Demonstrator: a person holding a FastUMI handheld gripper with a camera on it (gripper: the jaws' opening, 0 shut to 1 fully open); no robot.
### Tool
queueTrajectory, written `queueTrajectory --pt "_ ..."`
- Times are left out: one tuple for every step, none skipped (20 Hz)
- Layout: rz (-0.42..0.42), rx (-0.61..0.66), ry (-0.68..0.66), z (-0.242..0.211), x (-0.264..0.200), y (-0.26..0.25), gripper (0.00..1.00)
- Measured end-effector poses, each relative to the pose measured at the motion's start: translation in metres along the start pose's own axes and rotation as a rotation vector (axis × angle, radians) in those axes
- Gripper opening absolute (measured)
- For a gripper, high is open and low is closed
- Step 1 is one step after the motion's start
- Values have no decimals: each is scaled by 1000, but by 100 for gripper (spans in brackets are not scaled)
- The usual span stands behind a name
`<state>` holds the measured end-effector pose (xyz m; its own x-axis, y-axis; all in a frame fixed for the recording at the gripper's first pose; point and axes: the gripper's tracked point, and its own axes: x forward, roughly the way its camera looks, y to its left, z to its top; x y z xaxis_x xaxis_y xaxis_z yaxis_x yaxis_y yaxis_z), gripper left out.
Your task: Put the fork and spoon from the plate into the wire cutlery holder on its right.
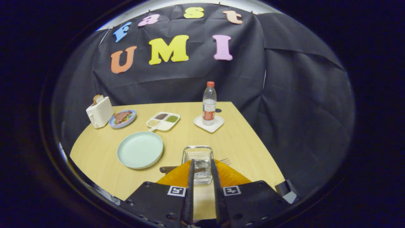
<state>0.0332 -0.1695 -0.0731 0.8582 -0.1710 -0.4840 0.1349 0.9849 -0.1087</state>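
Gripper (202, 164) fingers narrowly parted, pinching a spoon (200, 164) crosswise over the wire holder (197, 155), fork (225, 161) tines just right, empty plate (140, 149) left on worktop (240, 142).

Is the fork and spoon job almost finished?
Nearly, it looks like. The plate is bare, so both pieces are off it. The hand-held gripper is over the wire cutlery holder, its fingers either side of the spoon; I can't tell if they still pinch it. The fork pokes out to the right across the holder. What's left: let go and pull away.
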Motion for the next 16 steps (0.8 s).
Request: queueTrajectory --pt "-3 -27 -47 9 -6 4 32" --pt "-7 -50 -93 16 -12 9 37" --pt "-13 -66 -132 23 -17 11 38" --pt "-19 -69 -164 28 -23 12 40" --pt "-15 -61 -185 34 -30 14 43" --pt "-11 -43 -198 36 -35 16 46" --pt "-18 -25 -214 39 -40 15 48" --pt "-20 -7 -232 43 -43 13 50" --pt "-19 10 -249 45 -48 14 52" --pt "-28 26 -271 48 -54 12 54" --pt "-26 34 -297 52 -61 14 60" --pt "-22 43 -321 54 -71 17 66" --pt "-19 47 -345 56 -79 21 73" --pt "-15 46 -367 57 -86 25 78" --pt "-13 40 -385 58 -93 31 80" --pt "-11 36 -403 59 -102 36 82"
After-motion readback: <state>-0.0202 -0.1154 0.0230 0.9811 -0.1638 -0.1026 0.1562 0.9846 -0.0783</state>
